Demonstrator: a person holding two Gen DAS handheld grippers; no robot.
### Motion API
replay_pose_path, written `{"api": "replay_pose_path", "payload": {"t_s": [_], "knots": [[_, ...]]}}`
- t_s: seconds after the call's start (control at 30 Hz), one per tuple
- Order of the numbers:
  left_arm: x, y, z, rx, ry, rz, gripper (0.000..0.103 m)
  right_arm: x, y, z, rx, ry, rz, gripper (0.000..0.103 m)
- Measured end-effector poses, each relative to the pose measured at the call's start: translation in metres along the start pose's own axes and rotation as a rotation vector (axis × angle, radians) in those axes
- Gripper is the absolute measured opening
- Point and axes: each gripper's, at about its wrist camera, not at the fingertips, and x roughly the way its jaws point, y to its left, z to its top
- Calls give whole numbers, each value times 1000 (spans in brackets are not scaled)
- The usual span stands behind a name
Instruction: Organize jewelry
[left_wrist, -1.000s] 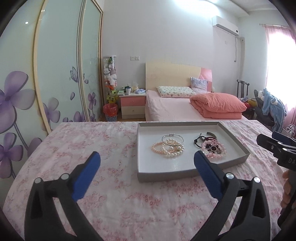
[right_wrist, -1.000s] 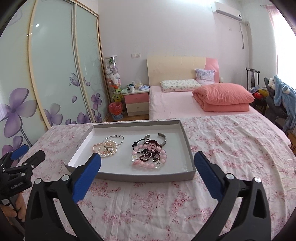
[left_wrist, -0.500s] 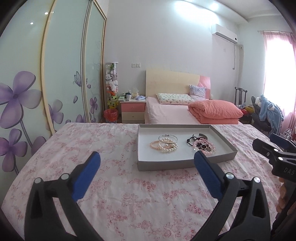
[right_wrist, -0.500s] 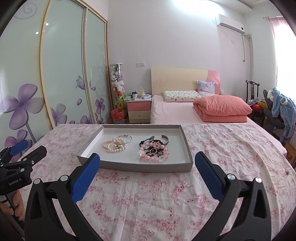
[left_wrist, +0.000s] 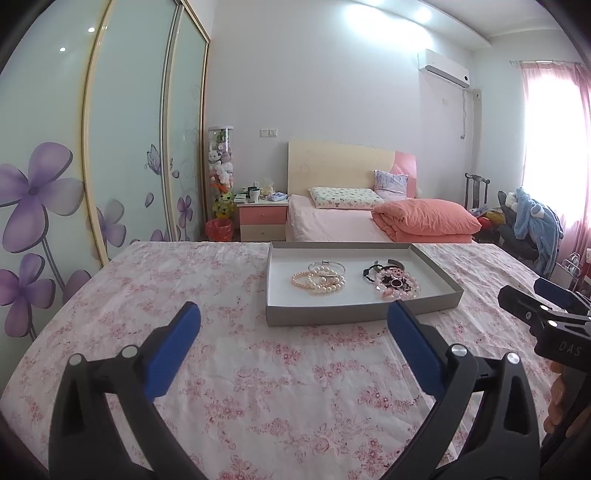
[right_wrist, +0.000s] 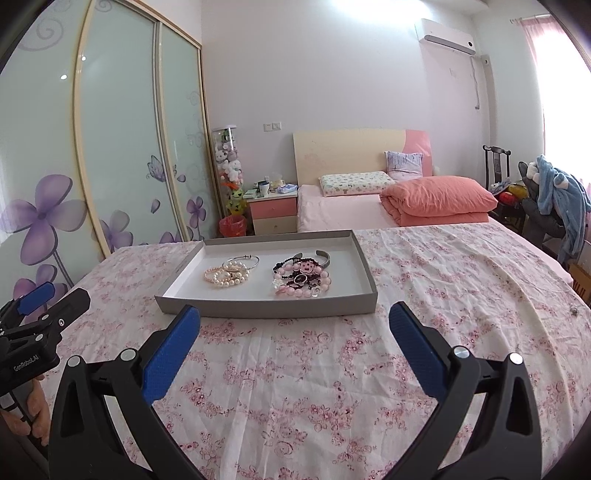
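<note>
Jewelry sits in two heaps inside a shallow grey tray (left_wrist: 362, 314) in the left wrist view: a pearl bracelet pile (left_wrist: 319, 282) under a thin silver bangle (left_wrist: 327, 268) on the left side, a pink-and-black bead tangle (left_wrist: 395, 283) on the right. The left gripper (left_wrist: 293, 325) hangs short of the tray's near wall, jaws wide and holding nothing. Off to the right, the right gripper (left_wrist: 543, 314) pokes in; from here its jaws can't be judged. The tray lies on a desk under a pink floral cloth (left_wrist: 258, 369). Beyond it, a bed with a folded salmon quilt (left_wrist: 424, 221) and a pink nightstand (left_wrist: 263, 221).

Over to the right wrist view: same tray (right_wrist: 266, 308), pearls (right_wrist: 227, 276) left, bead tangle (right_wrist: 301, 278) right with a grey cuff (right_wrist: 323, 255) just behind it. The right gripper (right_wrist: 294, 325) hovers before the tray, jaws spread wide, nothing between them. The left gripper (right_wrist: 40, 310) shows at the left edge. Flowered wardrobe doors (right_wrist: 122, 147) line the left wall.
</note>
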Motion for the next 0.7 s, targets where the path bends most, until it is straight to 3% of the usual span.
{"api": "replay_pose_path", "payload": {"t_s": [0.7], "knots": [[6, -3, -3, -6, 19, -5, 99, 1, -1, -7, 6, 10, 0, 101]]}}
